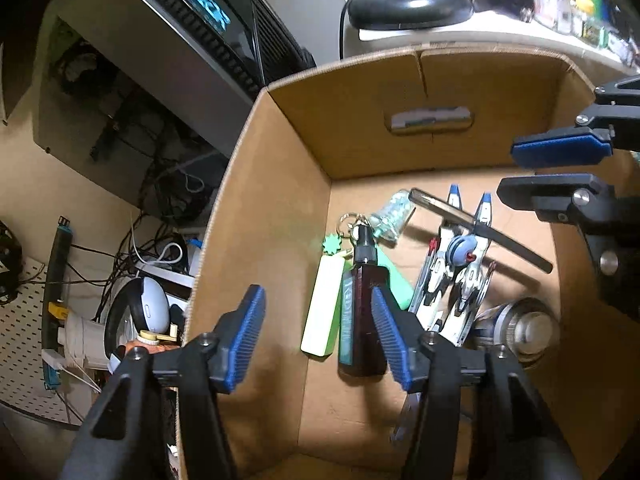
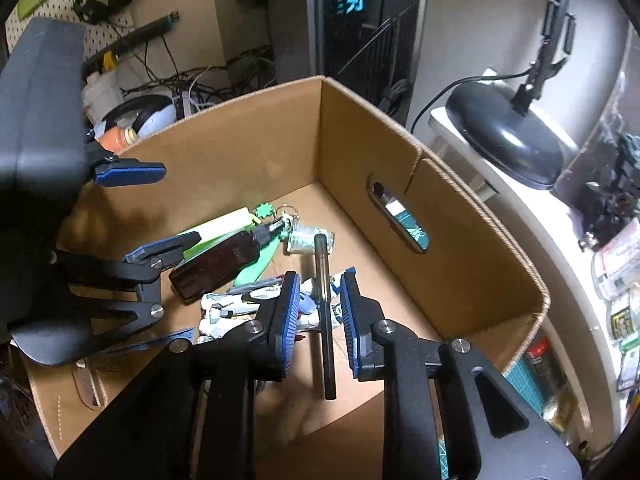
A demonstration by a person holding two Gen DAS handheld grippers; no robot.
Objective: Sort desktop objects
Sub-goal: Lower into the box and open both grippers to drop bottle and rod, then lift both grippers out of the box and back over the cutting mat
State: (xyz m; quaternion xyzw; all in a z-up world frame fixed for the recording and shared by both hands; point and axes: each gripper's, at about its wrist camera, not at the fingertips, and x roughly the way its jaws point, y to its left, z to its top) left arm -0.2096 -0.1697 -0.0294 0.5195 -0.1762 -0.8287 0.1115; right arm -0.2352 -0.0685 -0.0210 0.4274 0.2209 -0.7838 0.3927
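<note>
A cardboard box point(image 1: 280, 208) point(image 2: 248, 152) holds the sorted items. On its floor lie a dark brown bottle point(image 1: 362, 320) point(image 2: 216, 260), a pale green power bank point(image 1: 322, 308) point(image 2: 224, 220), a keyring point(image 1: 348, 220), a clear cup point(image 1: 390, 216) point(image 2: 308, 242), a white toy model with pens point(image 1: 456, 280) point(image 2: 224, 308) and a slim black stick point(image 1: 480, 228) point(image 2: 325, 320). My left gripper point(image 1: 318, 340) point(image 2: 146, 212) hovers open over the bottle and power bank. My right gripper point(image 2: 320, 320) point(image 1: 556, 170) is open, and the black stick shows between its fingers, lying below them.
A tape roll point(image 1: 524, 328) sits in the box's near corner. Beyond the box stand a computer tower point(image 1: 192, 20) point(image 2: 360, 20) and a black lamp base point(image 1: 408, 0) point(image 2: 504, 136) on a white shelf. Cables and headphones point(image 1: 140, 308) crowd the left side.
</note>
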